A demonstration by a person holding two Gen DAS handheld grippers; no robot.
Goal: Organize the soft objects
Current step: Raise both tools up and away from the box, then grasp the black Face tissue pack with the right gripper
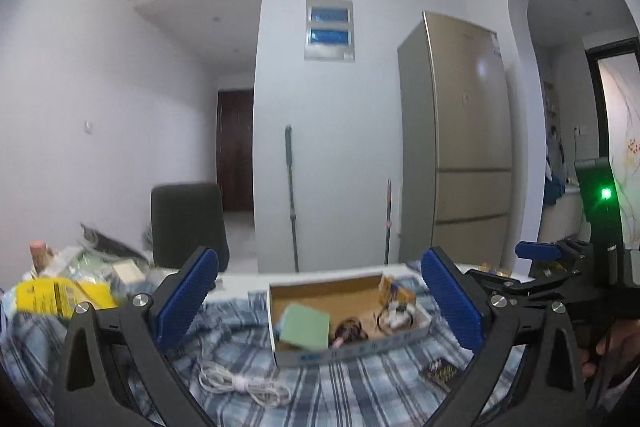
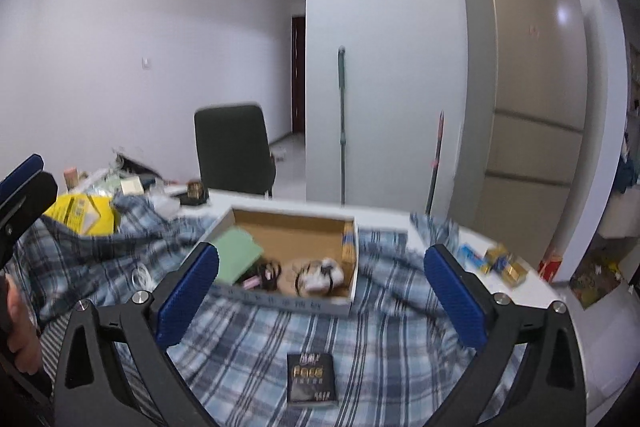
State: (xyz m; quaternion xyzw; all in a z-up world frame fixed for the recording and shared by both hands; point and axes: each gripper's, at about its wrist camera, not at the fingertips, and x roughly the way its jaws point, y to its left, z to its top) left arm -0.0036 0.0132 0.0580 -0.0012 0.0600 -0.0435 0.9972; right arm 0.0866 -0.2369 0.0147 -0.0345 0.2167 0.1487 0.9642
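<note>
Left gripper [image 1: 318, 301] is hanging above the cloth with jaws spread wide, nothing between the pads; right gripper [image 2: 322, 293] is doing the same, jaws wide apart and empty. Between both sets of fingers the box [image 1: 352, 349] is sitting on the plaid cloth [image 2: 256, 355], open-topped, holding a green pad [image 1: 305, 327] leaning at its left end, dark hair ties [image 2: 269, 273] in the middle, a pale bundle [image 2: 322, 277] beside them and a small carton [image 2: 349, 241] against its right wall. A coiled white cable [image 1: 240, 383] is lying on the cloth just in front of the box's left corner. A black packet [image 2: 312, 381] is lying flat on the cloth near the right gripper, apart from the box. Clutter with a yellow bag [image 2: 82, 213] is piling up at the left edge of the table; small gold boxes [image 2: 502, 263] are sitting to the right. Beyond the table a chair [image 2: 234, 151], a mop handle [image 2: 342, 125] and a fridge [image 2: 528, 87] are standing against the wall.
</note>
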